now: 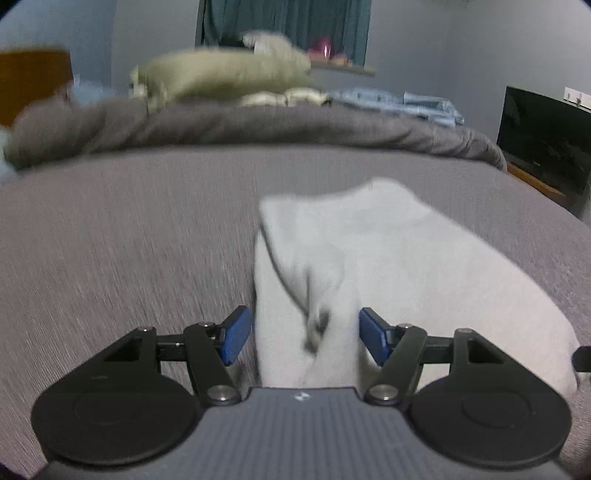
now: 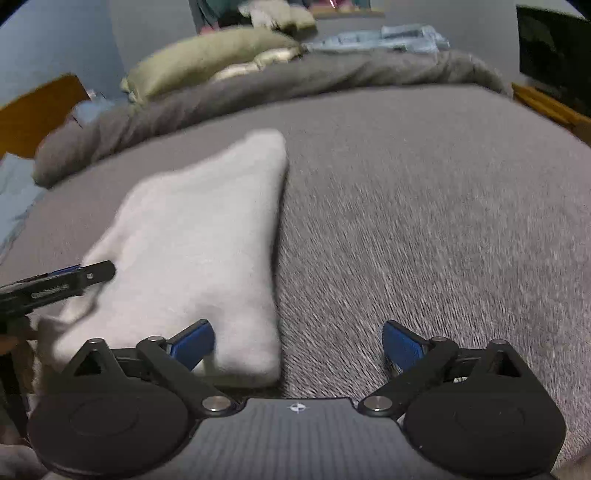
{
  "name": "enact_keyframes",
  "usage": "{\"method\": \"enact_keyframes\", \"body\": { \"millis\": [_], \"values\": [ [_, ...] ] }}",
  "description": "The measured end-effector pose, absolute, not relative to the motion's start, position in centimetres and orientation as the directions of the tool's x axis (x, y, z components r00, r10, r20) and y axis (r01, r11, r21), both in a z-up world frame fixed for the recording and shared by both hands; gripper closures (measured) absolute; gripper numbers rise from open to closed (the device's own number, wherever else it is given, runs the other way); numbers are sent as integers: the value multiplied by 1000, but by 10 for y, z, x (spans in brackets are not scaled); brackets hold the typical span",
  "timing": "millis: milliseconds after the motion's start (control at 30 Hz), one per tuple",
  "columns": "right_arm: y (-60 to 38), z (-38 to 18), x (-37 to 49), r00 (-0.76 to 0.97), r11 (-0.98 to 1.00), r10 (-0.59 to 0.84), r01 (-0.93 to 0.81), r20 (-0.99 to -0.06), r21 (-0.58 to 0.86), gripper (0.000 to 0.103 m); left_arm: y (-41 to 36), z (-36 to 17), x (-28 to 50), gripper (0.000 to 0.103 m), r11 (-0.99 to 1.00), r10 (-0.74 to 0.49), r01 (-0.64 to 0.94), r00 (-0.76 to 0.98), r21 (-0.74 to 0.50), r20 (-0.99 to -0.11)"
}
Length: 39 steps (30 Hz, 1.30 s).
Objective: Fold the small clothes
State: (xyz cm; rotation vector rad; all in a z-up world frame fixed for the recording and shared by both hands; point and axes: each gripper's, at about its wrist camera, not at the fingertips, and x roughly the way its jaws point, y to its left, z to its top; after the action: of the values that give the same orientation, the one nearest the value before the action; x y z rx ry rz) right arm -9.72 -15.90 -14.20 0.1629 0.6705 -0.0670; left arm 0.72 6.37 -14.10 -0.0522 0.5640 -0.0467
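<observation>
**Blurring hides the fold lines of a pale garment on a grey bed**

Smearing from motion softens both views, so the make of the small pale-grey knitted garment (image 1: 388, 258) is hard to tell; a dark mark near its close end, between the blue pads, cannot be read. Its nearest edge is cut off under the body of the left gripper (image 1: 304, 334), whose jaws stand wide apart with the cloth lying between them, not pinched. The right gripper (image 2: 297, 345) is also spread wide, grasping nothing; its left pad sits over the garment's near right corner, and contact cannot be judged.

From the right gripper, the garment's long axis runs away and slightly rightward, narrowing to a rounded tip at the far end. A folded layer shows in the left view.

It lies on a grey ribbed bedcover (image 2: 424, 221). Beyond, a rumpled dark-grey blanket (image 1: 258, 125), an olive pillow (image 1: 221, 74), blue denim cloth (image 1: 406, 99), a dark screen (image 1: 546, 140), teal curtains (image 1: 288, 22) and pale walls.
</observation>
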Motion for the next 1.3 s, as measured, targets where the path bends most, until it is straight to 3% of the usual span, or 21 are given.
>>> {"method": "enact_keyframes", "body": {
  "millis": [167, 300, 633, 767, 833, 933, 1033, 1100, 1133, 1300],
  "values": [
    [-154, -138, -92, 799, 988, 20, 75, -602, 132, 13, 66, -135, 29, 46, 996, -45, -12, 807, -92, -589],
    [-159, -147, -86, 781, 987, 17, 85, -625, 133, 10, 75, -141, 42, 46, 991, -30, -56, 782, -117, -623],
    [-155, -141, -84, 795, 988, 26, 72, -607, 137, 8, 110, -144, 42, 43, 940, -147, -98, 748, -327, -647],
    [-158, -114, -69, 829, 988, 56, 33, -556, 148, 12, 95, -104, 29, 43, 990, -105, 26, 796, -140, -596],
    [-159, -102, -53, 846, 992, 77, -14, -528, 123, 23, 82, -87, 25, 43, 990, -141, 124, 820, -67, -554],
    [-159, -91, -26, 851, 984, 180, -148, -494, 103, 35, 61, -80, 29, 43, 957, -275, 280, 801, -73, -531],
    [-151, -93, -3, 812, 953, 267, -301, -519, 19, 47, 48, -91, 39, 45, 929, -346, 359, 759, -88, -551],
    [-143, -99, 8, 812, 929, 264, -359, -520, -88, 48, 40, -101, 41, 46, 917, -358, 395, 741, -62, -568],
    [-140, -103, 16, 805, 915, 273, -386, -527, -116, 53, 36, -107, 43, 46, 908, -362, 416, 727, -46, -583],
    [-123, -117, 56, 754, 866, 344, -486, -559, -122, 58, 35, -134, 50, 46, 890, -365, 456, 695, -14, -620]
  ]
}}
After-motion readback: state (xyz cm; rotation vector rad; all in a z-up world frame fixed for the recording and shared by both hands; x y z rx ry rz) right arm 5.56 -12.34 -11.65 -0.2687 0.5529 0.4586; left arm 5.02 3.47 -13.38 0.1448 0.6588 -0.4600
